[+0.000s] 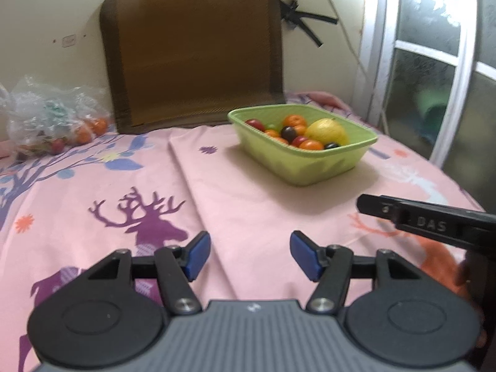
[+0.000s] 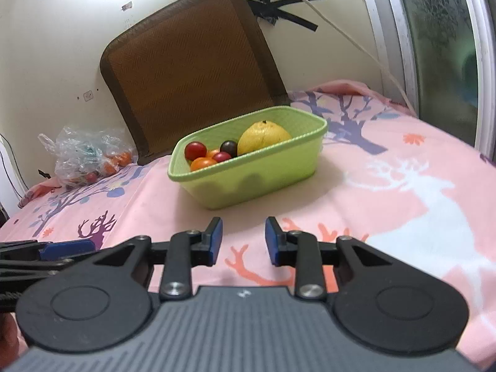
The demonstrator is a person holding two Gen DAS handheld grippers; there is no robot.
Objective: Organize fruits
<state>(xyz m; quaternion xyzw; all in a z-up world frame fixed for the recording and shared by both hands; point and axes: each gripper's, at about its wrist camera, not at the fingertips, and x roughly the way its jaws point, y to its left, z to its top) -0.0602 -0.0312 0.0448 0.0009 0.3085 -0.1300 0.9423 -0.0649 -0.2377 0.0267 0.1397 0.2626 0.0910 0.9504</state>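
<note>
A light green basket (image 1: 325,167) sits on a bed covered by a pink sheet (image 1: 241,204) printed with deer and trees. In the left wrist view it lies right of centre, in the middle band of the frame; in the right wrist view (image 2: 248,183) it sits at the centre. The basket holds a large yellow fruit (image 1: 327,130), several small orange fruits (image 1: 294,121), red ones (image 1: 254,124) and dark purple ones (image 1: 288,132).

Behind the basket a brown mat (image 1: 192,49) leans upright against the cream wall. At the far left of both views a crumpled clear plastic bag (image 1: 49,117) rests on the sheet near the wall, with more orange and red fruit inside. A window (image 1: 440,62) with white frames fills the right edge, and black tape (image 1: 307,21) holds a white cable to the wall above.

The left gripper (image 1: 249,255) hovers low over the sheet with its blue-padded jaws spread and nothing between them. The right gripper (image 2: 243,240) also hangs short of the basket; its jaws stand a narrow gap apart, empty. Each gripper shows at the edge of the other's view. Bare sheet lies between both grippers and the basket, with nothing in the way.
</note>
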